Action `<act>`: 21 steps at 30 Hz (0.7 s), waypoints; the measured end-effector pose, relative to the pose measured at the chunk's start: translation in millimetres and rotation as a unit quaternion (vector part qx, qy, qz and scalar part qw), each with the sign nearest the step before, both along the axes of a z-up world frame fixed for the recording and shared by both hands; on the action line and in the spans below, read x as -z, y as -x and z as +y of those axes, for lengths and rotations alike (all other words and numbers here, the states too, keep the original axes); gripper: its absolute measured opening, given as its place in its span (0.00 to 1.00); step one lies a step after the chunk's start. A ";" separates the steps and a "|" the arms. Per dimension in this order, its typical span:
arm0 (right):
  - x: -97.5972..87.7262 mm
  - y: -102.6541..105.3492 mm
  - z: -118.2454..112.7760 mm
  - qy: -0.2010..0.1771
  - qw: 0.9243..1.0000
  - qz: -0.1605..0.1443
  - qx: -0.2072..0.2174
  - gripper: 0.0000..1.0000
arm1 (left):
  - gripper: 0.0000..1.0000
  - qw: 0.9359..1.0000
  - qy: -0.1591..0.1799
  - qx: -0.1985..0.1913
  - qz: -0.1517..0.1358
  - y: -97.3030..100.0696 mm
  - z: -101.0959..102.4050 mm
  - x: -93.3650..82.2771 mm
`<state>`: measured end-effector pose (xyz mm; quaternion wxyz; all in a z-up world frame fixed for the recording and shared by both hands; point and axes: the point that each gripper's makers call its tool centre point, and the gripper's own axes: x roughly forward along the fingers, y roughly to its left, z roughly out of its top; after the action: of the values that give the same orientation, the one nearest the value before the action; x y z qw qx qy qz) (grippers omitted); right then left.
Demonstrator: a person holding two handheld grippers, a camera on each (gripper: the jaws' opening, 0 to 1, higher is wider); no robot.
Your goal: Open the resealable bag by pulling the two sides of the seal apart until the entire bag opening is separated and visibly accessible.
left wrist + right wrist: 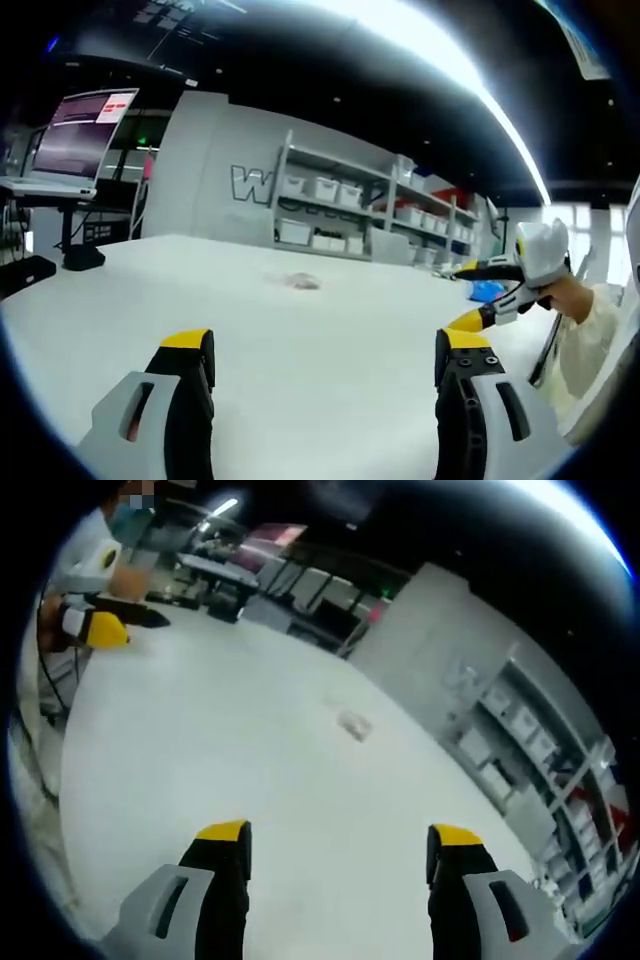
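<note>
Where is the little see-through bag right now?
The small clear resealable bag lies alone on the white table, far ahead of both open grippers' jaws, toward the storage shelves.

The right tool point(338, 845) hangs over the white counter point(200, 750), jaws spread wide with nothing between them. The bag point(354, 724) lies flat well ahead. The left tool point(128, 625) shows at upper left.
</note>
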<state>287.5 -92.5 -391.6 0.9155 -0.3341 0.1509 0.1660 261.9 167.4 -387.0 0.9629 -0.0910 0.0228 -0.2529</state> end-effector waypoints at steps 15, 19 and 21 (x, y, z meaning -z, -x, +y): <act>-3.7 -15.3 8.2 -0.045 0.999 -0.011 0.003 0.71 | 0.90 1.000 0.001 -0.004 0.000 1.7 2.4 1.1; -4.0 -19.6 9.0 -0.067 0.998 -0.009 0.006 0.70 | 0.90 1.000 0.001 -0.006 0.001 2.1 4.3 2.0; -3.4 -21.0 10.1 -0.074 0.997 -0.006 0.007 0.70 | 0.90 1.000 0.002 -0.007 0.001 2.0 5.0 1.9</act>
<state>308.6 -82.5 -388.2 0.9398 -0.2650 0.1346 0.1686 259.9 172.4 -388.9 0.9645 -0.0929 0.0225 -0.2463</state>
